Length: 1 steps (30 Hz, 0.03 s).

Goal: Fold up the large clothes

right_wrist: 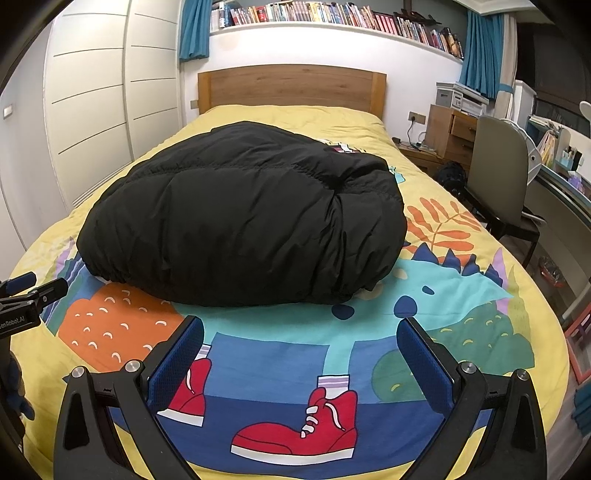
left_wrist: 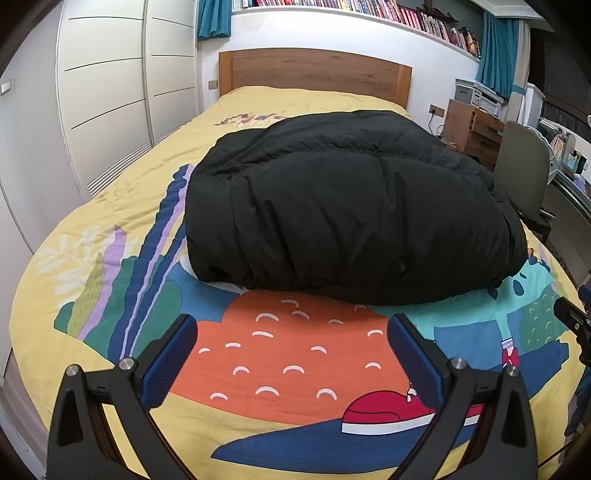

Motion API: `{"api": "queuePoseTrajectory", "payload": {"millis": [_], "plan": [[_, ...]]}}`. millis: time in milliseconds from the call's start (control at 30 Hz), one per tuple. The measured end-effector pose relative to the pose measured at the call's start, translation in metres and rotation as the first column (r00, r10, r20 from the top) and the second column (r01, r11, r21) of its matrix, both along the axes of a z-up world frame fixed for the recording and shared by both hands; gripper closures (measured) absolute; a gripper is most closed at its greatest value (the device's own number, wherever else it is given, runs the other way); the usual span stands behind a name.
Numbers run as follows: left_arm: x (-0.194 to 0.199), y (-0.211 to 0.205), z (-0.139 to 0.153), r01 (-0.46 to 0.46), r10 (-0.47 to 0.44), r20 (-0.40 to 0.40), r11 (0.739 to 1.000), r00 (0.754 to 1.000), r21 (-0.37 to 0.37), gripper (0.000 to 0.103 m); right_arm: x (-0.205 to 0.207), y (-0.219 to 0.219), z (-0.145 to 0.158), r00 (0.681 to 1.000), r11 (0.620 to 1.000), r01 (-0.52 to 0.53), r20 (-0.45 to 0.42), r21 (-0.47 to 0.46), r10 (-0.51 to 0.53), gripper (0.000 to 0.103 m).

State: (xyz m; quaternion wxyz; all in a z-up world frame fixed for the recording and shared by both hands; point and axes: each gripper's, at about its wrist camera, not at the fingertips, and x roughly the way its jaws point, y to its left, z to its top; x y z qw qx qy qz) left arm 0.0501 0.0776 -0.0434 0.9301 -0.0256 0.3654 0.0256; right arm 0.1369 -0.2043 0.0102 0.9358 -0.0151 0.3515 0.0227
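Black puffy jacket point(left_wrist: 347, 210), one, lies bundled on the bed point(left_wrist: 110, 206); two grippers' jaws spread, empty.

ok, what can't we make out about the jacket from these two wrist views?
- Black puffer jacket: sleeves, collar and zip hidden in both views, tucked under its own bulk.
- Its far edge: hidden behind the mound.
- Bedspread print beneath it: covered.
- Book spines: too small to read.
- Left claw and right claw: bodies cut off by the bottom edge.
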Motion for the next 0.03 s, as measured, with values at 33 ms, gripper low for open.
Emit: {"api": "queuePoseTrajectory", "payload": {"millis": [33], "plan": [[0.0003, 0.0002, -0.0004, -0.002, 0.002, -0.003, 1.000, 1.000, 0.001, 0.000, -0.0001, -0.0002, 0.0000, 1.000, 1.000, 0.000, 0.000, 0.000, 0.000, 0.000]]}}
